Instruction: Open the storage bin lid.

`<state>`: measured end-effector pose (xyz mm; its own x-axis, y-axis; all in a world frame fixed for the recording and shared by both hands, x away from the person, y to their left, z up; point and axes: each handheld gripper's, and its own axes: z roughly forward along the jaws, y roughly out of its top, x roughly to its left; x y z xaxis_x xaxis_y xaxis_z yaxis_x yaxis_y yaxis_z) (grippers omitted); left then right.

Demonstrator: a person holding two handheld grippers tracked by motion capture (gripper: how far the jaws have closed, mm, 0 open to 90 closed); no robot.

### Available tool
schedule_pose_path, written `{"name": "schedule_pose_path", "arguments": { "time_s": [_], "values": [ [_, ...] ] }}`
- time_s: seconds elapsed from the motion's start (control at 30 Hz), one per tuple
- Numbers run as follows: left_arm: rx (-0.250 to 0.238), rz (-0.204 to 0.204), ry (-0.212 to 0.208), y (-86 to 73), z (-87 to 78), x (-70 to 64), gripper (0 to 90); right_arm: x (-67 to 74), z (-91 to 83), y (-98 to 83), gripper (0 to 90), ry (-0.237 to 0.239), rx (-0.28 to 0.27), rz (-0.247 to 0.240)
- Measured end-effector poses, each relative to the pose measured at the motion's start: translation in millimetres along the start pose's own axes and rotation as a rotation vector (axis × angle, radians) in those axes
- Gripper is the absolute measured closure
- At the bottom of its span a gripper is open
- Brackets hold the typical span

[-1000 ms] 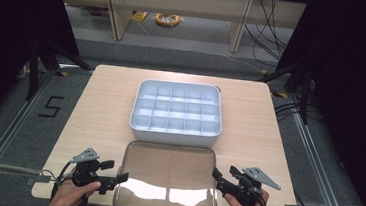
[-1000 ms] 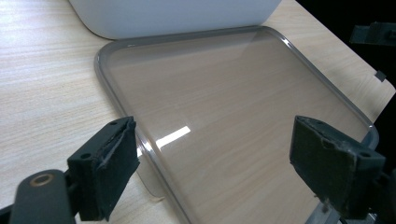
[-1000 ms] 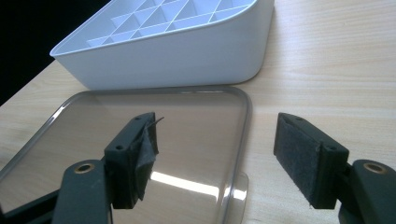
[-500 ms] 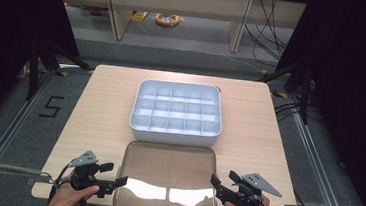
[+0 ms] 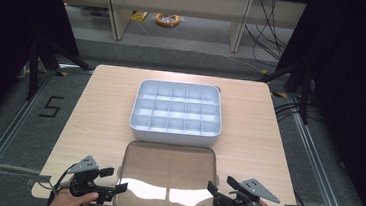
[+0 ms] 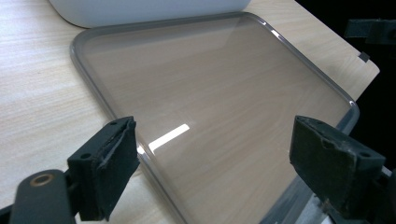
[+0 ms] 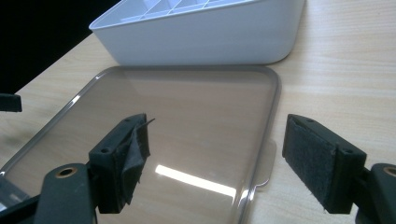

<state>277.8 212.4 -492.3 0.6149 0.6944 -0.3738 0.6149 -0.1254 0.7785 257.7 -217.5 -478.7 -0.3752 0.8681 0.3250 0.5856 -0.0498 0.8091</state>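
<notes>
Light wood counter carried a white divided organiser box near its middle, compartments in a grid, all looked bare from the high view. Just in front of the box, toward the person, a clear smoky-tinted lid lay flat on the counter, far edge just beside the box's near wall, touching or not hard to tell. Ceiling-light glare streaked the lid's near part. Left tool sat at the lid's near left corner, jaws spread wide, nothing between them; in the left gripper view its pads straddled the lid's corner, one over bare wood, one past the near rim. Right tool sat at the lid's near right corner, also wide open and holding nothing; in the right gripper view one pad hung over the lid, the other over the counter to the side, with the lid's small tab between them at the rim. The box rose behind the lid in that view. Hands gripped both tools at the counter's near edge. Beyond the counter: grey floor, a taped "5" mark, cables, a yellow coil under a far bench. Nothing lay between the tools and the lid.
</notes>
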Motion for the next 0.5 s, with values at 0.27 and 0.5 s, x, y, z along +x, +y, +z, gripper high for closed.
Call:
{"name": "schedule_pose_path", "arguments": {
  "time_s": [0.27, 0.5],
  "values": [
    [0.007, 0.014, -0.007, -5.1, -4.0, -6.1, 14.8, 4.0, -2.1, -6.3, 23.2, 0.051, 0.013, -0.05],
    [0.003, 0.013, -0.019, -10.8, -7.1, -11.6, 14.8, 8.9, -3.7, -12.5, 21.7, 0.055, 0.032, -0.069]
  ]
}}
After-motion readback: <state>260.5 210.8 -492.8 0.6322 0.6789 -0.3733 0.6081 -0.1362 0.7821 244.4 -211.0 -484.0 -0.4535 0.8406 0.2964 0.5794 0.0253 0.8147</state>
